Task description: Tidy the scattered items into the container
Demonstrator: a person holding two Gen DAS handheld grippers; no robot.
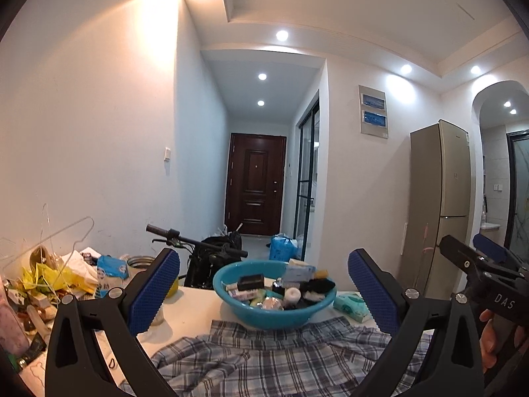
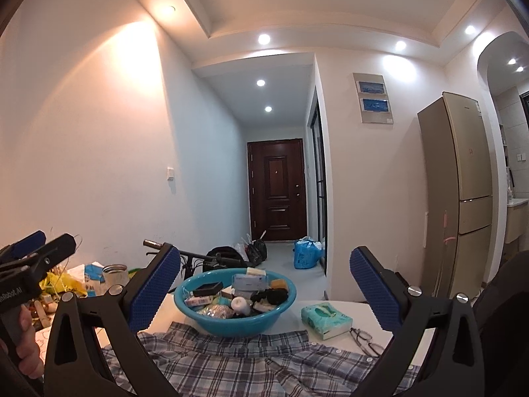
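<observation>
Scanning left to right: a clutter pile (image 1: 56,281) of yellow wrappers and papers is crowding the far-left end of the surface (image 1: 195,311), with a wire hanger sticking up over it and a metal can (image 2: 115,273) sitting just beside it.

Left gripper (image 1: 264,287) is hovering above the near edge, jaws standing wide apart and holding nothing. Blue basin (image 1: 274,297) is sitting straight ahead of it, between the two fingers in the left wrist view, already heaped with small boxes, tubes and dark bits. Basin's near side is resting on a plaid shirt (image 1: 264,357) that is lying rumpled across the near surface under both grippers.

Right gripper (image 2: 264,284) is likewise hanging empty, jaws spread wide; the basin is lying ahead and slightly left of its centre line.

Right of the basin, a green tissue pack (image 2: 325,319) is lying flat, apart from the basin, long axis seeming to run diagonally, near-right end toward the camera. Eyeglasses (image 2: 367,340) are lying just beside its near-right corner, at the shirt's edge.

Judgement: tissue pack and glasses are looking like the remaining loose items on this side; both are lying ahead-right of the right gripper, so the right hand is the nearer one. A grip across the pack's short side looks workable.
</observation>
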